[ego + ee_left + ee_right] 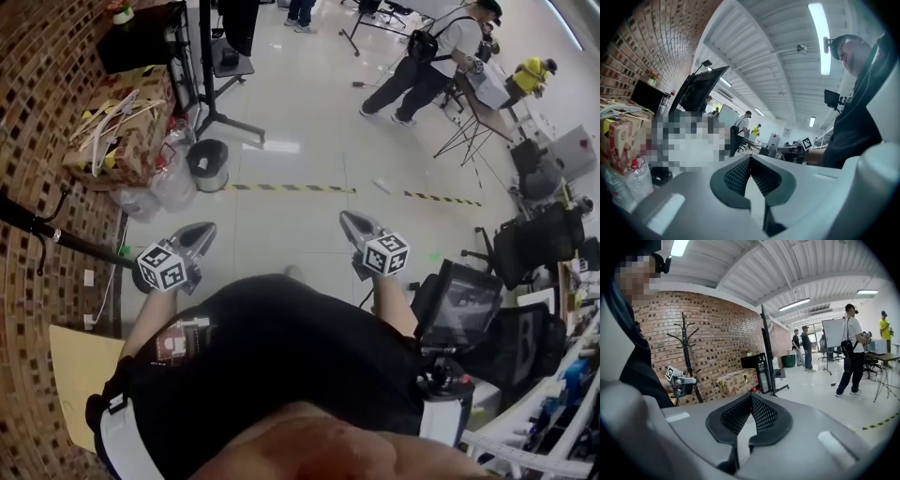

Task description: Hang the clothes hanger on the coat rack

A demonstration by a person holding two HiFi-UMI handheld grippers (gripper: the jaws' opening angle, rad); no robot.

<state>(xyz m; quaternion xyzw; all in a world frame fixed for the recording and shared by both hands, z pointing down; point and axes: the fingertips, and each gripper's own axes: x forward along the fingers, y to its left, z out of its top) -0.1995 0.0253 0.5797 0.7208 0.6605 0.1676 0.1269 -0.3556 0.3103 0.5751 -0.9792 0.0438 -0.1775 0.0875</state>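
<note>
The left gripper (202, 232) and the right gripper (352, 221) are both hovering clenched on nothing, side by side over the floor (300, 141). The white clothes hangers (111, 117) are lying on a cardboard box (131, 155) by the brick wall (37, 141), well apart from the left gripper and further from the right. The coat rack (685, 343) is standing against that wall, behind the left gripper in the right gripper view.

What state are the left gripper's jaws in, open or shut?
Shut: the left gripper shows its jaws meeting at the tips, nothing between them.
</note>
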